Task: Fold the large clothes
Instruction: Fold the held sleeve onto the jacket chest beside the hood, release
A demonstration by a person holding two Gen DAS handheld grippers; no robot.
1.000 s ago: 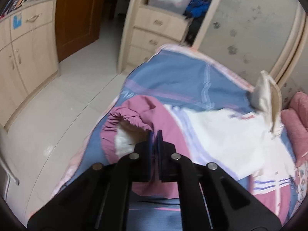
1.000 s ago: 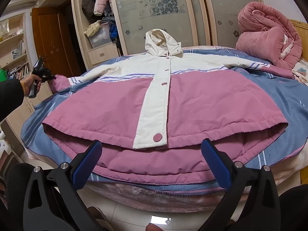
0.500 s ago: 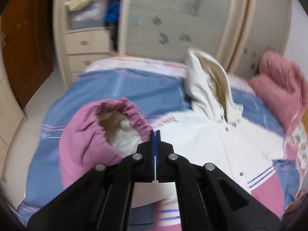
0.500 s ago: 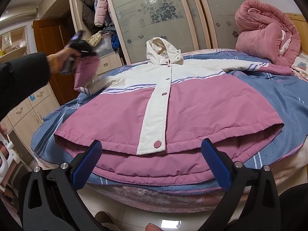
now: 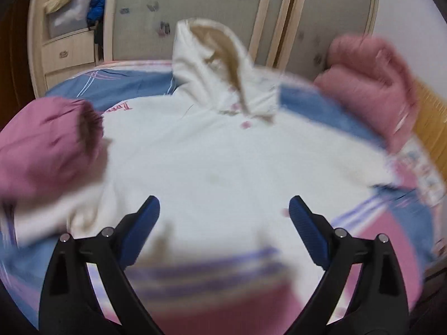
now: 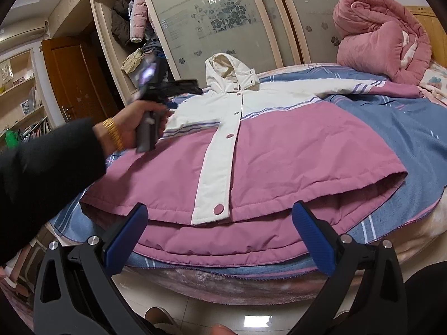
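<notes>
Swung in over the jacket (image 6: 279,150) spread on the bed (image 6: 405,139), the left gripper (image 5: 223,223) fingers are opening, nothing between them, and the blurred pink sleeve (image 5: 50,139) seemingly drops aside, so it may land bunched; the right gripper (image 6: 218,231) hangs apart, empty.

Bed (image 6: 396,139) in blue striped sheet, pink-and-white jacket (image 6: 279,156) spread flat, seemingly rolled pink quilt (image 6: 382,36) behind

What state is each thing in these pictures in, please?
Jacket: spread flat on the bed, buttoned.
Hood: standing up.
Left sleeve: folded onto the chest.
Quilt: bundled.
Left gripper: jaws opening, nothing between them.
Right gripper: open, empty.
</notes>
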